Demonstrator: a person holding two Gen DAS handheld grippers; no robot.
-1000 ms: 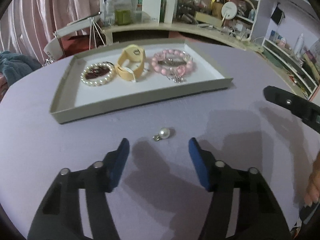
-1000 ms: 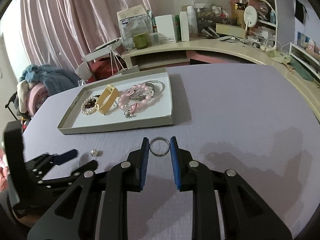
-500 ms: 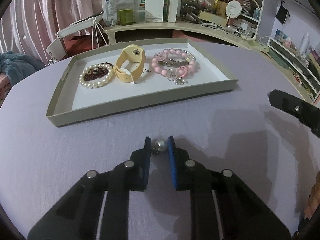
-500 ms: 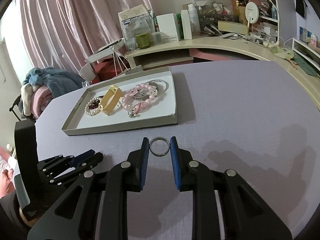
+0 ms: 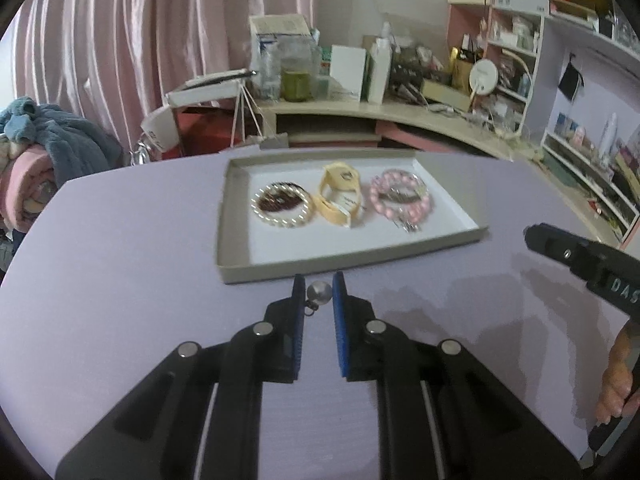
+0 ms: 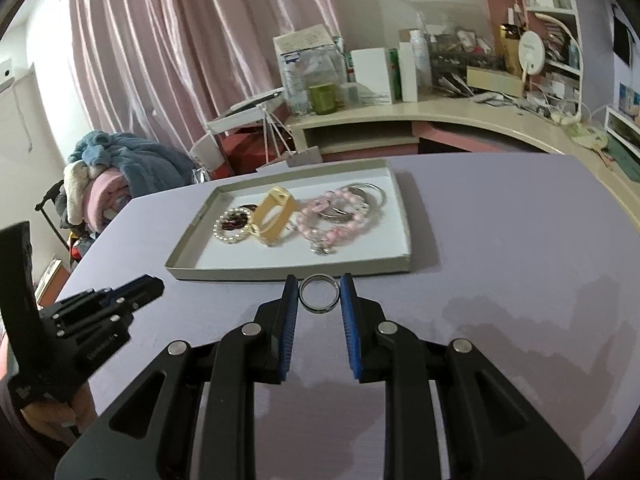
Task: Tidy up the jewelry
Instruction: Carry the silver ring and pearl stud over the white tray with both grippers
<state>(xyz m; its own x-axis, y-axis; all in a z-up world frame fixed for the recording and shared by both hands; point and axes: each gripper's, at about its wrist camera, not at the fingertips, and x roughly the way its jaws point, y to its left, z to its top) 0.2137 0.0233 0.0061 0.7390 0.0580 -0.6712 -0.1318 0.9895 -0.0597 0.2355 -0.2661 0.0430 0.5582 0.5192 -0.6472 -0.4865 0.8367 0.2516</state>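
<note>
1. The left tongs (image 5: 317,294) grip a pearl pendant (image 5: 319,292), held above the desk (image 5: 120,280) at the tray's (image 5: 320,268) near edge.
2. The right tongs (image 6: 319,294) clamp a silver ring (image 6: 319,293) just before the same edge.
3. Bracelets (image 5: 400,199) lie inside the tray.

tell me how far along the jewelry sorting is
Mostly done: the pearl bracelet, yellow band and pink bead bracelet already lie in the tray. In hand: the left gripper holds a pearl pendant, the right gripper a silver ring. Left: both go into the tray.
</note>
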